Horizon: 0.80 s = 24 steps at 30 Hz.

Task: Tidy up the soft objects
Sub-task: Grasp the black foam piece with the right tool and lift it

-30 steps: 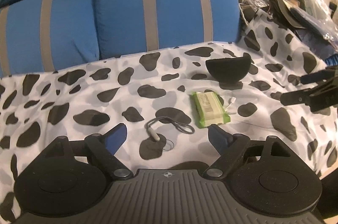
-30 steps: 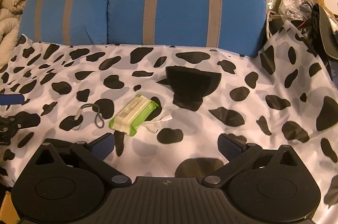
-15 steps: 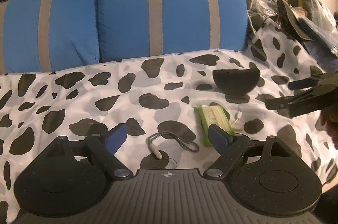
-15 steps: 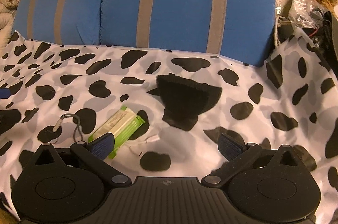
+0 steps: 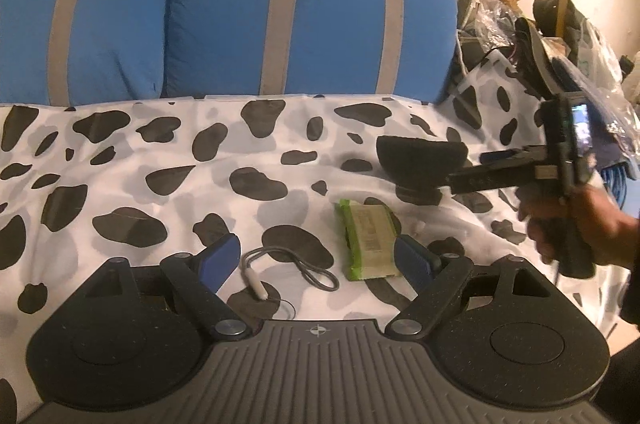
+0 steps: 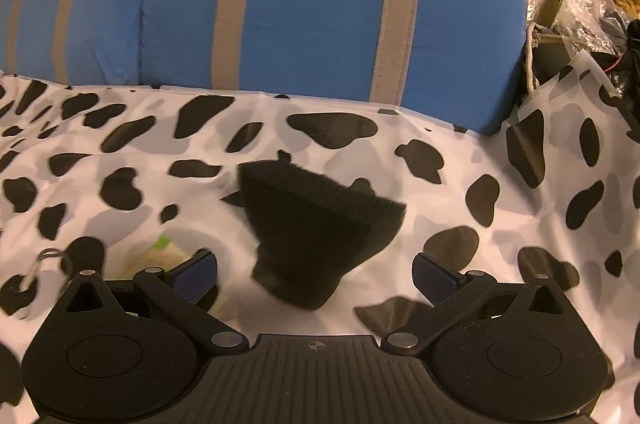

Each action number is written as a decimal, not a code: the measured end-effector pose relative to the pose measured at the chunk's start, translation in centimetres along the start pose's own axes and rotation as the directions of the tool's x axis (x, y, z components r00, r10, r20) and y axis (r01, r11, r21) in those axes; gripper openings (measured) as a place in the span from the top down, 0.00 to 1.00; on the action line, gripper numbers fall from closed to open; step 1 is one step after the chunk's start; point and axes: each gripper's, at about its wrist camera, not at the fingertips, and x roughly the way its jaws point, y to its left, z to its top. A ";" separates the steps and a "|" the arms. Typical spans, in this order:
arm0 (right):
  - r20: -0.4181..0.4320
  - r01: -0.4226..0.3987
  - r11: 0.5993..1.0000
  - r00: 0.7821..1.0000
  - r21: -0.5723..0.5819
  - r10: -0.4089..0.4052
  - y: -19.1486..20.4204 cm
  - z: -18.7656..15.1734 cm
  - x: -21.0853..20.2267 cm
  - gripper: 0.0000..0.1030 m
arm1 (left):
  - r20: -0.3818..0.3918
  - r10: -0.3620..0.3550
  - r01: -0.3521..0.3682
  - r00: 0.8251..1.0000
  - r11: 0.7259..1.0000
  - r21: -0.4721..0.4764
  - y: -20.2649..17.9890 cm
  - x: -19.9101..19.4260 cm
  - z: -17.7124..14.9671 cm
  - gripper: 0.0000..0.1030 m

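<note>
One black fuzzy wedge-shaped soft object (image 6: 316,224), lying flat.

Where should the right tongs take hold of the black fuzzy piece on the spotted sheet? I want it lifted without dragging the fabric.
Probably the narrow lower end of the black fuzzy piece. It tapers toward the right tongs, whose open jaws already flank that end, so come straight forward and close across it, above the spotted sheet.

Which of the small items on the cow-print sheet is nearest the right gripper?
The black fuzzy fan-shaped piece: it sits directly ahead of the open right gripper. The green wrapped packet and grey looped cord lie off toward the left gripper.
</note>
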 end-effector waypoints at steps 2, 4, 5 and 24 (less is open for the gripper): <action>0.004 0.013 1.000 1.000 0.015 -0.013 -0.6 0.2 1.0 0.00 | -0.001 -0.022 0.022 1.000 1.000 -0.019 0.2 -0.1 0.1 0.18; -0.003 0.019 0.999 1.000 0.043 -0.019 -1.1 0.3 2.1 0.00 | -0.001 -0.059 0.059 0.998 0.997 -0.049 0.6 -0.1 0.3 0.18; -0.011 0.017 0.998 1.000 0.060 -0.017 -1.4 0.3 2.7 0.00 | -0.001 -0.073 0.072 0.997 0.995 -0.062 0.7 0.0 0.3 0.18; 0.030 -0.158 0.987 0.987 0.037 0.157 0.0 1.3 3.3 0.50 | -0.011 -0.129 0.127 0.992 0.988 -0.091 0.6 0.7 1.0 0.18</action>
